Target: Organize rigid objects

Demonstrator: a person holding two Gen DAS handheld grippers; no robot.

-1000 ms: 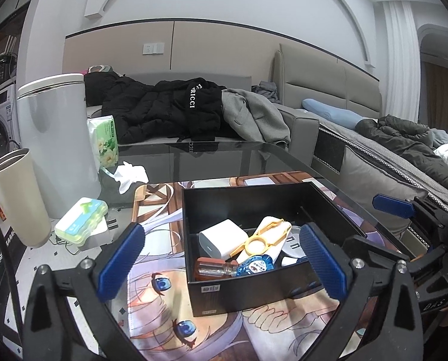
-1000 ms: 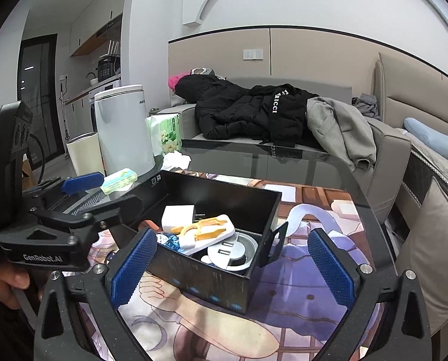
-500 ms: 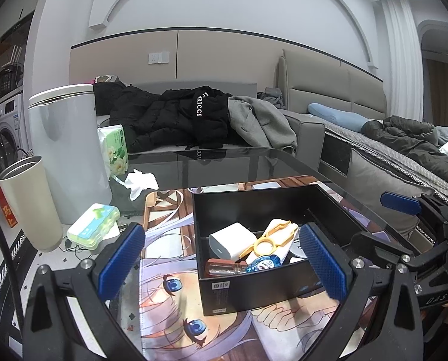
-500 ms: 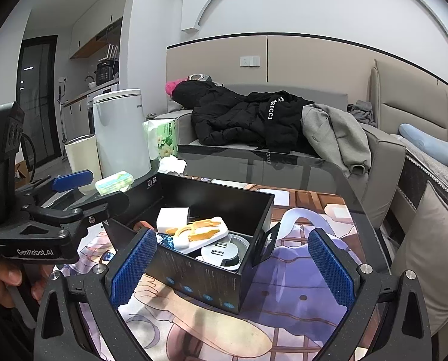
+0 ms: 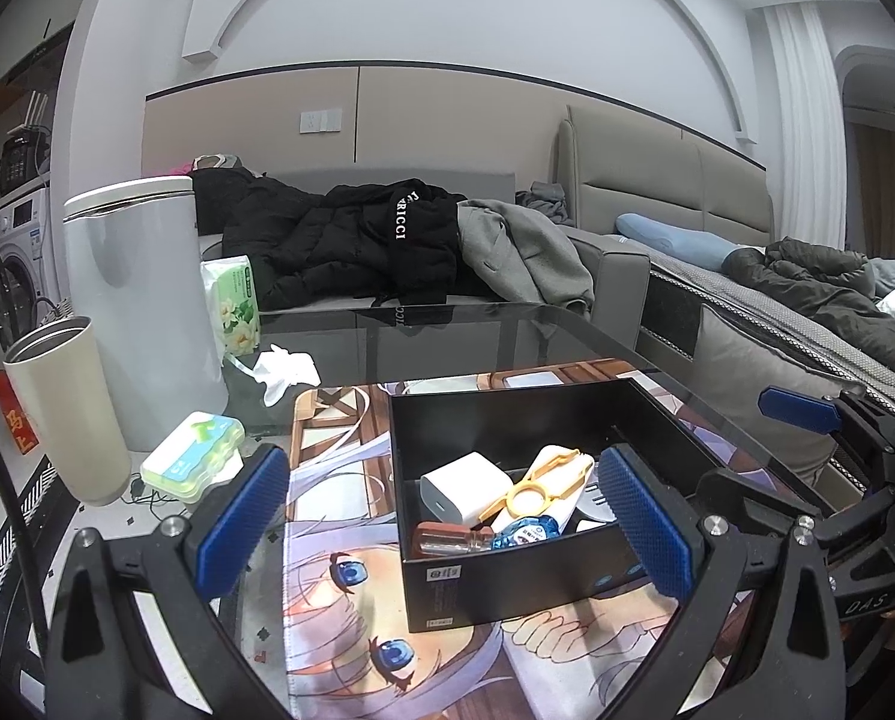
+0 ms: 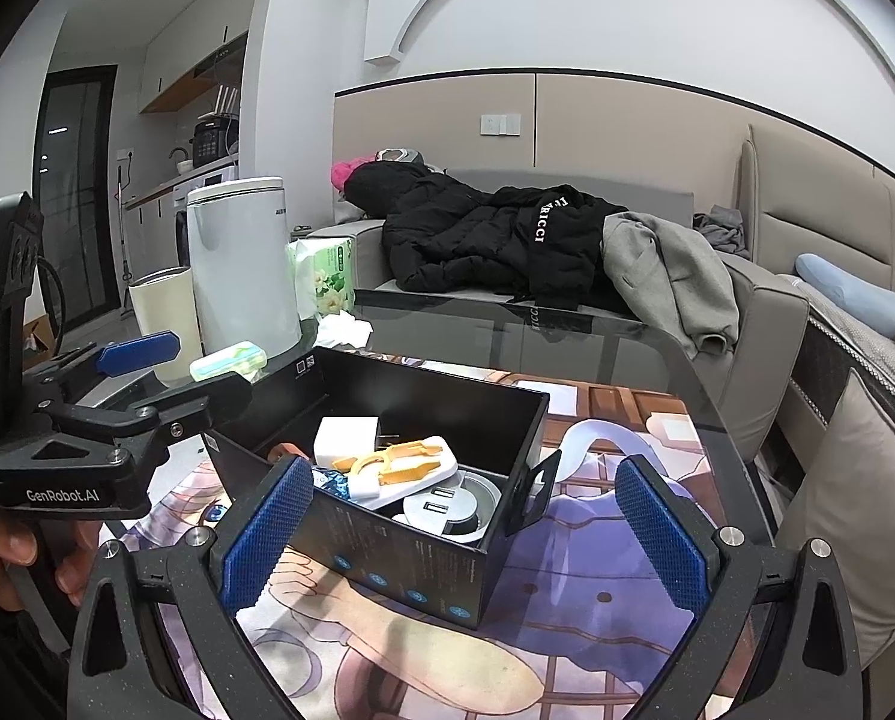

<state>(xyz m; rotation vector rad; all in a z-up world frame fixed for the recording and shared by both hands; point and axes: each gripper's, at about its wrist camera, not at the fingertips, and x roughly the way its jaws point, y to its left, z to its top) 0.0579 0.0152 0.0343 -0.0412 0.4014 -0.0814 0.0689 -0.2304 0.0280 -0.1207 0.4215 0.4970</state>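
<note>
Left wrist view: your left gripper point(image 5: 447, 516) & right gripper point(image 6: 459, 534) both gape wide, empty; black box point(image 5: 507, 576) sits between fingers w/ charger point(image 5: 465, 486) inside.

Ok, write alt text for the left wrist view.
An open black box on an anime-print mat holds a white charger, an orange ring tool and a small bottle. The left claw hangs open and empty in front of it. A sofa piled with coats stands behind.

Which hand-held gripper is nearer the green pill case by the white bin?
Left. In the right wrist view, the left hand-held gripper has a fingertip right beside the pill case. The right hand-held gripper is farther off, at the black box's opposite corner.
</note>
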